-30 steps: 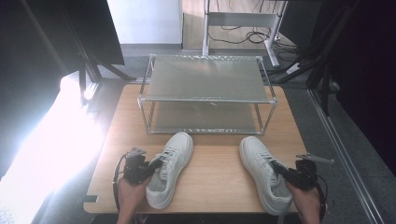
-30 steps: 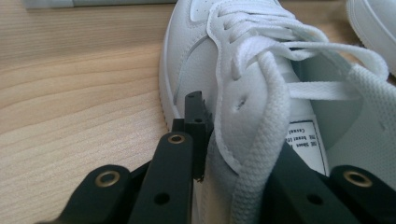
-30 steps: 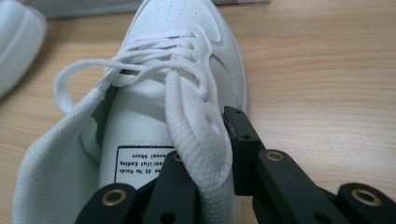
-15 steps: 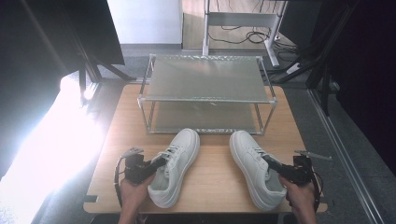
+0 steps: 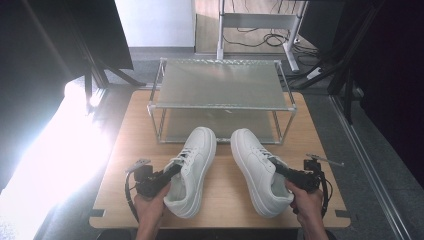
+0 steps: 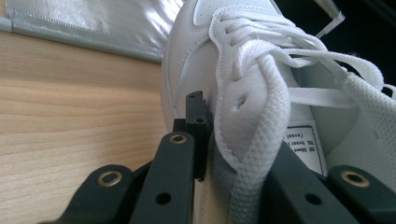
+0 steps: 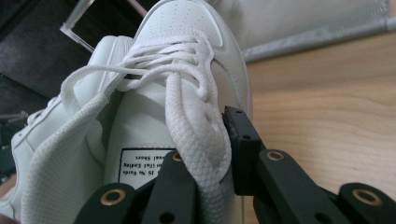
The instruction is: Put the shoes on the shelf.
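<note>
Left white leather lace-up sneaker [image 5: 192,170] lies on the pale wooden tabletop [image 5: 130,145], toe toward the silver two-tier wire shoe rack [image 5: 220,97]; my left gripper [image 5: 167,174] pinches its side wall beside the laces. Right white leather lace-up sneaker [image 5: 257,170] lies just beside it, apart, its eyelet edge clamped in my right gripper [image 5: 277,170]. Since half a second ago, I have moved both shoes forward and closer together, toes nearer the rack's lower shelf.
</note>
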Action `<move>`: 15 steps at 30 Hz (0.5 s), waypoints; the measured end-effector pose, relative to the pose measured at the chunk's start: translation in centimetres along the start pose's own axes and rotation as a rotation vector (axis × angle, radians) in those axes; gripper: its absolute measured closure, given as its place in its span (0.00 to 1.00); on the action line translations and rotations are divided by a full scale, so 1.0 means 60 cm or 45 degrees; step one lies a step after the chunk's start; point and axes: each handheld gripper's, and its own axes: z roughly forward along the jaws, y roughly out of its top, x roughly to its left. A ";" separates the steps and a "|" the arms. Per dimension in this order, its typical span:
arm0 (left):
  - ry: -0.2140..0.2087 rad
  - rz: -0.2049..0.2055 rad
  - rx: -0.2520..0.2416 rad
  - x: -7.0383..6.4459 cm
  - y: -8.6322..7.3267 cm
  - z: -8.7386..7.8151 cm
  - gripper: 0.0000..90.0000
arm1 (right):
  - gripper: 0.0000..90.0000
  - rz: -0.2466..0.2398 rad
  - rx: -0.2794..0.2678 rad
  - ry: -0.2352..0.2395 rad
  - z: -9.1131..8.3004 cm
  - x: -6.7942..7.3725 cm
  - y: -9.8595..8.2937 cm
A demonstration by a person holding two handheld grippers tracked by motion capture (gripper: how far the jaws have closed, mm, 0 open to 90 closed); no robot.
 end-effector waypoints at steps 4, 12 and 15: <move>-0.021 -0.003 -0.025 -0.011 -0.001 -0.002 0.92 | 0.92 0.013 -0.018 0.027 0.001 0.010 0.006; -0.044 -0.020 -0.061 -0.026 0.001 -0.007 0.92 | 0.91 0.048 -0.068 0.075 0.000 0.023 0.010; -0.043 -0.020 -0.077 -0.034 0.004 -0.010 0.92 | 0.91 0.047 -0.078 0.082 -0.002 0.025 0.011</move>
